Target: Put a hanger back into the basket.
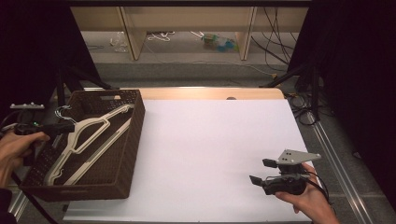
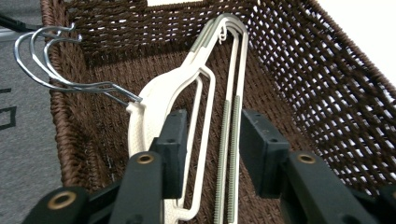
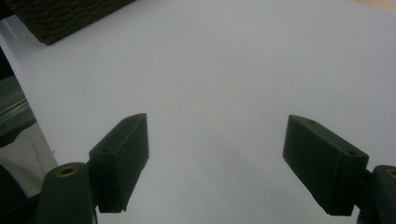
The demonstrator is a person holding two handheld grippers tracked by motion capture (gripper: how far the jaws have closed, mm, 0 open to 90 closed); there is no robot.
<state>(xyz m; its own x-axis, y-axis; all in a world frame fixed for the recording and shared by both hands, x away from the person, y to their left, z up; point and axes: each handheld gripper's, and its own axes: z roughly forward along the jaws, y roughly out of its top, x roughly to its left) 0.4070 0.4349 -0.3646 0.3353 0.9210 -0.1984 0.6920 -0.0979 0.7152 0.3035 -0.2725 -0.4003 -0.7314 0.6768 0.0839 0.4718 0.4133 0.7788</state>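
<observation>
The white hangers point(image 2: 187, 93) lay in the brown basket point(image 1: 133, 140) at the surface's point(image 1: 210, 154) left edge. The left tool point(image 2: 210, 135) stood part-open around them, gripping nothing, so lifting apparently remained. The right tool point(image 3: 215, 158) stood open, empty, near the front right corner.

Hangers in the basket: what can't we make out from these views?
- Hangers: exact count unclear; they overlap in the high view.
- Lower ends of the hangers: cut off by the bottom edge in the left gripper view, behind the left gripper.
- Basket floor: dark weave in the high view, small items indistinguishable.
- Right gripper: its view shows bare white table.
</observation>
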